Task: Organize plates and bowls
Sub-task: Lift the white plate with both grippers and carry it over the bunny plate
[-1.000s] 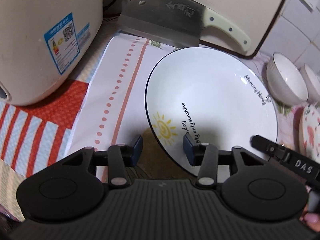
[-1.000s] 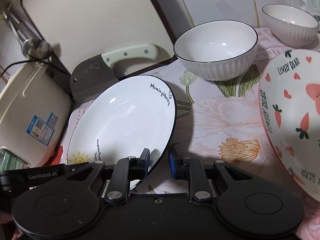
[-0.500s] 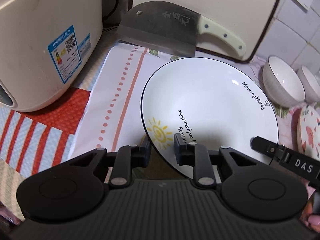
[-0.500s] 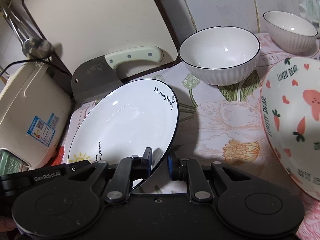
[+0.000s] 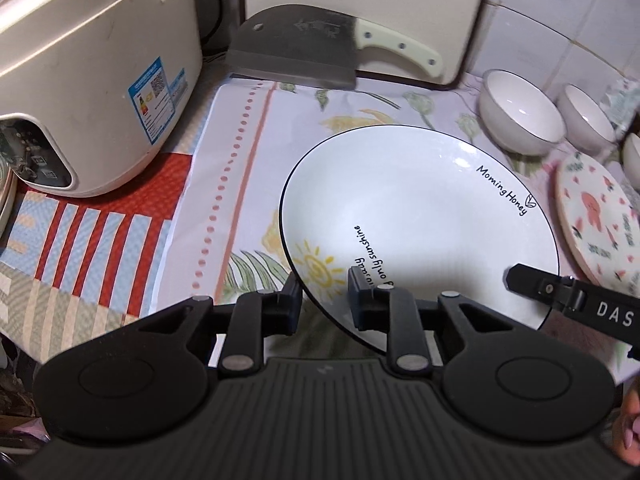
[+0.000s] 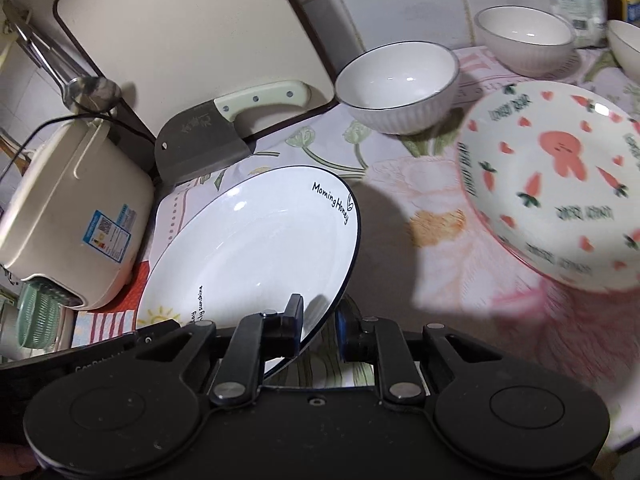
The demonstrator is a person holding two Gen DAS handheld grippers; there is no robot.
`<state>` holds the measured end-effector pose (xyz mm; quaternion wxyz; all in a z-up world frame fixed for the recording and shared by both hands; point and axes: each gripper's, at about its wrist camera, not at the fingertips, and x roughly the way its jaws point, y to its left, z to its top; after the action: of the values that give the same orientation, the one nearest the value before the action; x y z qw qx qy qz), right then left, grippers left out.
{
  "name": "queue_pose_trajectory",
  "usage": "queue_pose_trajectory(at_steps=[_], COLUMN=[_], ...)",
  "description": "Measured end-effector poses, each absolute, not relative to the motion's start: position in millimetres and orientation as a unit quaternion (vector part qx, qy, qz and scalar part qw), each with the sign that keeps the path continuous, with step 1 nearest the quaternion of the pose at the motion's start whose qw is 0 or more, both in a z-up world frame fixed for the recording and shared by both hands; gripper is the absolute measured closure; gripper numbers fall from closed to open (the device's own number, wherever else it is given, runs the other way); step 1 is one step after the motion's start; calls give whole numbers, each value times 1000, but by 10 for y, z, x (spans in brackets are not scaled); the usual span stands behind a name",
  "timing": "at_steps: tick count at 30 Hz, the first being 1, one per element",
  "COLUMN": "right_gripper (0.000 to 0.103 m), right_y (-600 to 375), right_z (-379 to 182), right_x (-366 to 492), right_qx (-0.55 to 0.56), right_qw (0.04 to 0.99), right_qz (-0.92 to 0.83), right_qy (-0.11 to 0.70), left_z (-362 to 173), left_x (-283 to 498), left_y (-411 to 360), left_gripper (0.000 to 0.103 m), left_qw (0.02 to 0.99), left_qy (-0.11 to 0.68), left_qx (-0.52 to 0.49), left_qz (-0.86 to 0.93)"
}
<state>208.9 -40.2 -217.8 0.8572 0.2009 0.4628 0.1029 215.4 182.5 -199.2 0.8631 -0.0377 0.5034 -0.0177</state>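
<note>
A white plate [image 5: 420, 216] with a black rim, a sun drawing and "Morning Honey" lettering is held off the floral cloth by both grippers. My left gripper [image 5: 322, 300] is shut on its near left rim. My right gripper [image 6: 320, 326] is shut on its near right rim, where the white plate [image 6: 256, 248] tilts up. A carrot-and-rabbit patterned plate [image 6: 560, 184] lies on the cloth to the right; it also shows in the left wrist view [image 5: 596, 216]. White ribbed bowls [image 6: 396, 84] [image 6: 524, 36] stand behind it.
A cream rice cooker [image 5: 92, 80] stands at the left. A cleaver [image 5: 296, 52] leans on a cutting board [image 6: 180, 20] against the tiled wall. A ladle [image 6: 92, 88] hangs at the far left. A third bowl [image 6: 626, 48] sits at the right edge.
Both grippers have lifted the white plate and drawn it back from the cleaver and rice cooker. The left jaws have closed tighter on the rim. More floral cloth shows beneath.
</note>
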Motion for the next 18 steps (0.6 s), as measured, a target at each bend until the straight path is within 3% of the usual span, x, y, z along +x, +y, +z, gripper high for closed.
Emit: queue_pose_trajectory(at_steps=[18], right_gripper=[80], right_y=[-1087], right_z=[-1531], right_x=[1189], right_qx=[242], right_qw=[869], right_qz=[55], right_qy=[428], left_z=[-1222], left_x=[1619], left_y=[1166], left_gripper=[81], left_qw=[867], left_qy=[488], left_qx=[11], left_qz=[-103])
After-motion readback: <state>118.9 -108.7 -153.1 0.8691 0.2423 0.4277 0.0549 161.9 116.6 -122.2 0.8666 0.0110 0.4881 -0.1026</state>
